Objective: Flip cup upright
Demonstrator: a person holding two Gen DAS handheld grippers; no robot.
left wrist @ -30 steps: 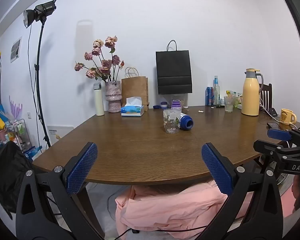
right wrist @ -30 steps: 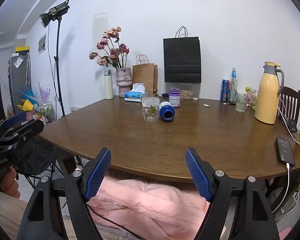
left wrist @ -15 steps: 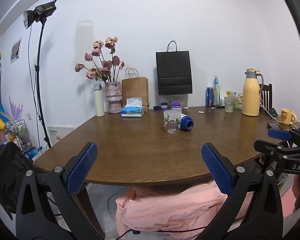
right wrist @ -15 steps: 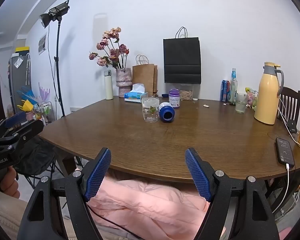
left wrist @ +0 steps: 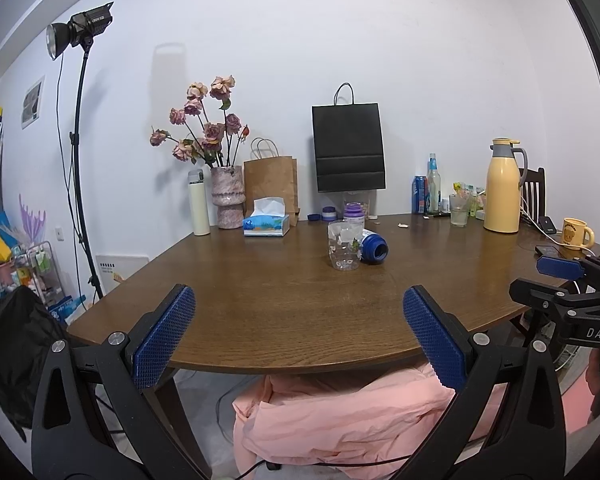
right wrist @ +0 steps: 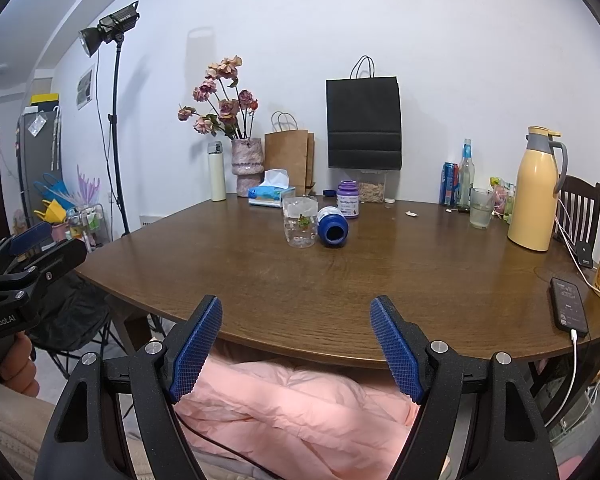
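We saw the cup mid-bench, a clear floral one; upright or inverted, we could not tell. A blue bottle lay on its side touching the cup's right side, mouth toward us. A purple jar stood just behind the cup. Left claw was spread wide and empty, well short of the cup, at the bench's near edge. Right claw was likewise spread and empty.
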